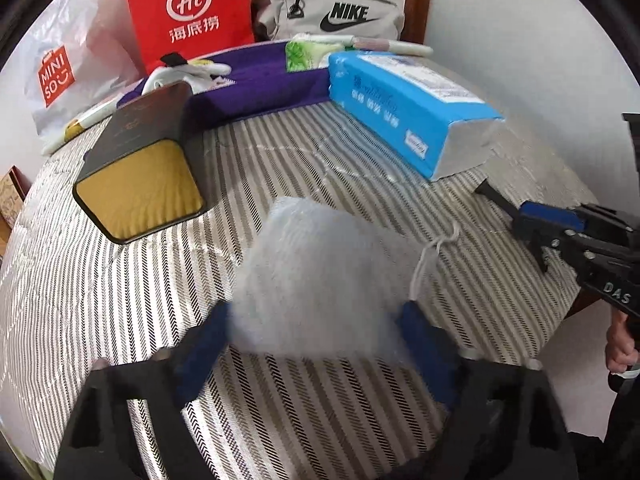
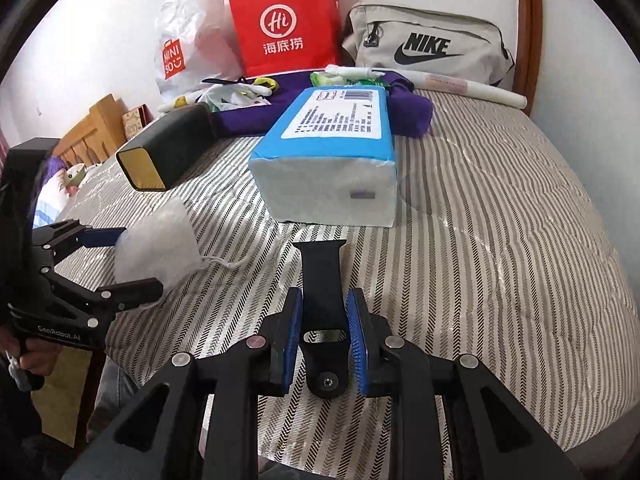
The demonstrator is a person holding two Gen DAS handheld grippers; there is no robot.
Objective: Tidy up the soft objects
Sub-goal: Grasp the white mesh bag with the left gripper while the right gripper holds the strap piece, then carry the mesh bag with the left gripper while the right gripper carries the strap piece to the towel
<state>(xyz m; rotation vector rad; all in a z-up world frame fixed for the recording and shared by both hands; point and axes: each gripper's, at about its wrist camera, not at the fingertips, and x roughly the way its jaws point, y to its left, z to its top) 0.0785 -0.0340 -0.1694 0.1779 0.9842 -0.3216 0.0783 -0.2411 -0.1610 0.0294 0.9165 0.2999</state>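
- The left claw (image 1: pixel 316 332) has a pale, fluffy mesh pouch (image 1: pixel 320 276) between its two blue pads, one pad against each side of the pouch; the pouch is blurred in the left wrist view, so how hard the pads press is not clear.
- The pouch juts forward past the fingertips above the striped bed cover (image 1: pixel 120 288), and its white drawstring (image 1: pixel 434 254) trails off on the right.
- In the right wrist view the same pouch (image 2: pixel 160 240) sits at the left, between the left claw's fingers (image 2: pixel 136 292).
- The right claw (image 2: pixel 324 312) is drawn narrow and grips a black strap-like piece (image 2: pixel 322 280) between its blue pads; the piece points forward toward the tissues.
- A blue tissue pack (image 2: pixel 332 152) lies on the bed just ahead of the right claw, apart from the black piece's tip.
- A black tin with a gold end (image 1: pixel 140 168) lies left of the pouch, apart from it.
- Behind these lies a purple cloth (image 1: pixel 256 88), and further back, against the wall, stand a red paper bag (image 1: pixel 192 8), a white Miniso plastic bag (image 1: pixel 68 76) and a grey Nike bag (image 1: pixel 332 12).
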